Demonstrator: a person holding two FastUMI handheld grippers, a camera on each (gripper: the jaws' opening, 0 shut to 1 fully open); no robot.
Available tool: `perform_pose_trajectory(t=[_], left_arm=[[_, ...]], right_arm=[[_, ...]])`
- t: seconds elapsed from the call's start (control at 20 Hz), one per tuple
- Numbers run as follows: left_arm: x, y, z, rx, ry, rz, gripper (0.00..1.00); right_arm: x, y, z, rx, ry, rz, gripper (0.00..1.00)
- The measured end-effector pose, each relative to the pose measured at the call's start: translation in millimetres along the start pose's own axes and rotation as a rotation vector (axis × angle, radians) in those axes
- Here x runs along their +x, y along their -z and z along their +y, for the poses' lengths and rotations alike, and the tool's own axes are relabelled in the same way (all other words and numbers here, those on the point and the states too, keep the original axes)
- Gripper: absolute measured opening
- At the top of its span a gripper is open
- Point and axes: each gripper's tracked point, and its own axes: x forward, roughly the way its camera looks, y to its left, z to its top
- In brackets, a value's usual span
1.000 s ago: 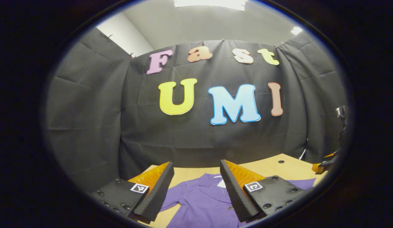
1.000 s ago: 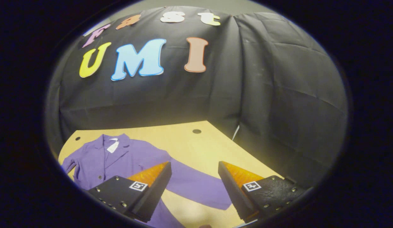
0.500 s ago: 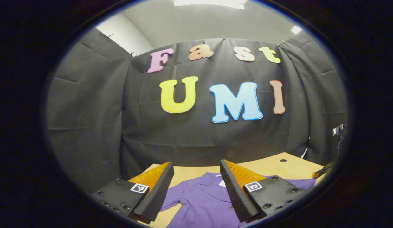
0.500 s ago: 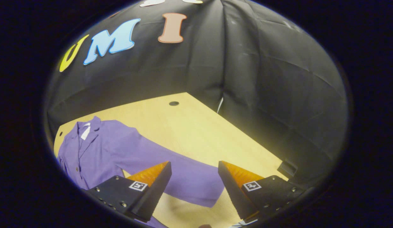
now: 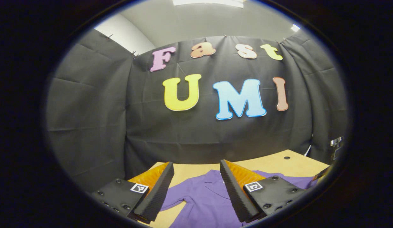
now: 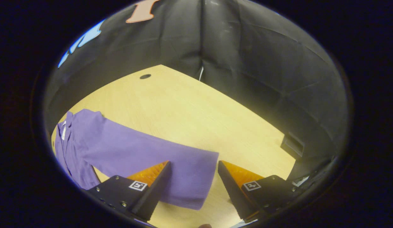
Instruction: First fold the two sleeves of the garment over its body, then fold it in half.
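Currently the purple shirt (image 6: 88,148) lies flat on the table (image 6: 190,117), one sleeve (image 6: 183,177) stretched out from its body. Right gripper (image 6: 193,183) hovers over that cuff, jaws wide, empty; left gripper (image 5: 196,190) likewise. Pinching near the cuff's edge should help.

Purple collared garment (image 6: 88,148) lies flat on table, 1 sleeve (image 6: 171,171) stretched out, unfolded.

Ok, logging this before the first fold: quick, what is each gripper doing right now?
Left gripper: open, holding nothing, above the purple shirt.
Right gripper: open, holding nothing, over the sleeve end.
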Motion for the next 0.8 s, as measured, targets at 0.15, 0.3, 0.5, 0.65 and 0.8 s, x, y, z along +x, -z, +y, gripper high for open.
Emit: perform_pose_trajectory(t=[0.15,0.3,0.5,0.65,0.8], left_arm=[[-2,1,0,0.002,0.002,-0.001,0.94],[-4,1,0,-0.004,0.008,-0.001,0.94],[-9,1,5,-0.006,0.005,-0.01,0.94],[-11,1,11,-0.008,-0.002,-0.011,0.94],[-14,1,17,-0.014,-0.01,-0.014,0.94]], right_arm=[[0,0,-2,0.058,-0.01,0.014,0.94],[1,10,-3,0.072,-0.005,0.055,0.95],[4,8,5,0.04,-0.01,0.051,0.92],[2,10,6,0.042,-0.018,0.054,0.67],[3,8,10,0.033,-0.034,0.056,0.63]])
